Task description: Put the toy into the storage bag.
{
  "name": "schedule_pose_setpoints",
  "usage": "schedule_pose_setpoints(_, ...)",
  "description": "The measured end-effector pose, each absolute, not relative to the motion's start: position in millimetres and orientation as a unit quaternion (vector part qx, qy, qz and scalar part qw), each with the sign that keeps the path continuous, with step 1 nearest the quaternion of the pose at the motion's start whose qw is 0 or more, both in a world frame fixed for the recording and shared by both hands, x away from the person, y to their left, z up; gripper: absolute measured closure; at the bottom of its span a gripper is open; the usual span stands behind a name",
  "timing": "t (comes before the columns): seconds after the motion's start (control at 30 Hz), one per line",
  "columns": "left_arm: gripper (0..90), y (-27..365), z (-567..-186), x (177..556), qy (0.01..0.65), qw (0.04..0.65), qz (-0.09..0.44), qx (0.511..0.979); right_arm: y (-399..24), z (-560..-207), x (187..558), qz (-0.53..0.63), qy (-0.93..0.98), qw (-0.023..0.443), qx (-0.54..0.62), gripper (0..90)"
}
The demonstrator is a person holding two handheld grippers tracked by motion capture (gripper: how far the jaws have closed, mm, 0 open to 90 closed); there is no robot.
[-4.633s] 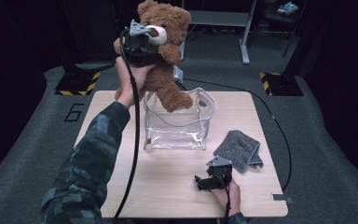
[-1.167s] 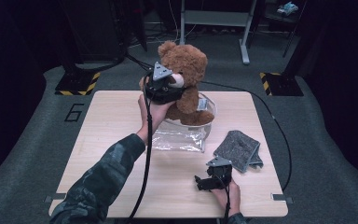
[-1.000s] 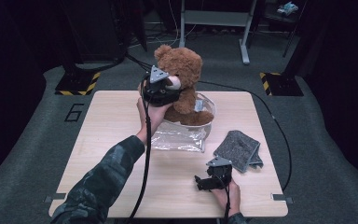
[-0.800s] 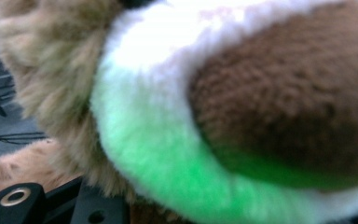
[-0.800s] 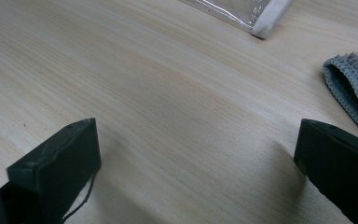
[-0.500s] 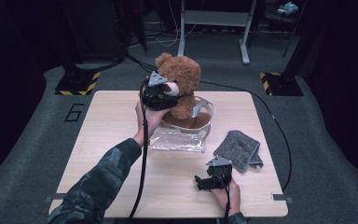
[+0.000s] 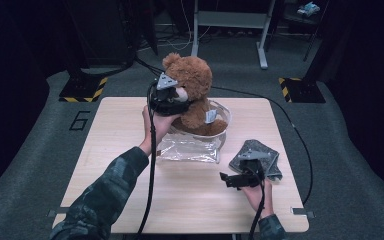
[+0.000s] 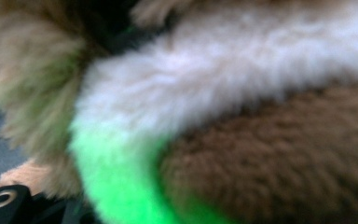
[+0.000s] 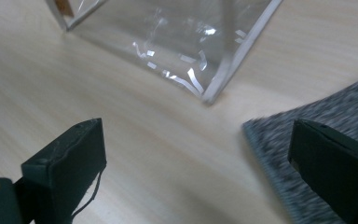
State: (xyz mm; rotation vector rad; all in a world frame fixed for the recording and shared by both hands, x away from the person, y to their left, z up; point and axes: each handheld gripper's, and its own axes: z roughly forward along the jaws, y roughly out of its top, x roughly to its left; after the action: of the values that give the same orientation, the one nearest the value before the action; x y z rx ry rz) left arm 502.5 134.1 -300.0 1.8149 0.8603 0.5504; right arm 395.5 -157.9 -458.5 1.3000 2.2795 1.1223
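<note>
The left claw (image 7: 172, 102) is clamped on the teddy bear (image 7: 194, 95) at about chest height, its jaws roughly half closed on the plush and just now easing a little tighter; in the left gripper view brown and cream fur presses right up to the lens. The bear stands upright with its lower body inside the clear plastic bag (image 7: 195, 137), which sits open-mouthed at the middle of the worktop (image 7: 115, 130). A few seconds back the bear was held high above the bag with only a leg over its rim — since then it has come down steadily and its feet now sit within the bag's mouth.

The right claw (image 7: 232, 179) hovers over the worktop's near right part with its jaws wide apart and nothing between them; it looks along the wood toward the bag's near corner (image 9: 205, 93). It has lifted slightly compared with half a second ago. Just beside it, on its far right, lies a grey felt cloth (image 7: 260, 157) — one jaw shows in front of the cloth's edge (image 9: 307, 121) in the right gripper view. Cables trail from both claws across the worktop.
</note>
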Motion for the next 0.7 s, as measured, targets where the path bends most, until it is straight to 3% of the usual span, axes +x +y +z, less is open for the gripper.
schedule_pose_setpoints(0.3, 48.6, 137.7, -303.6, 506.2, 0.358, 0.501, 0.202, 0.761, -187.8, -405.1, 444.8, 0.409, 0.772, 0.150, 0.463, 8.8)
schedule_pose_setpoints(0.7, 48.1, 138.2, -302.6, 507.6, 0.354, 0.503, 0.197, 0.763, -175.4, -358.3, 516.3, 0.415, 0.774, 0.159, 0.451, 18.6)
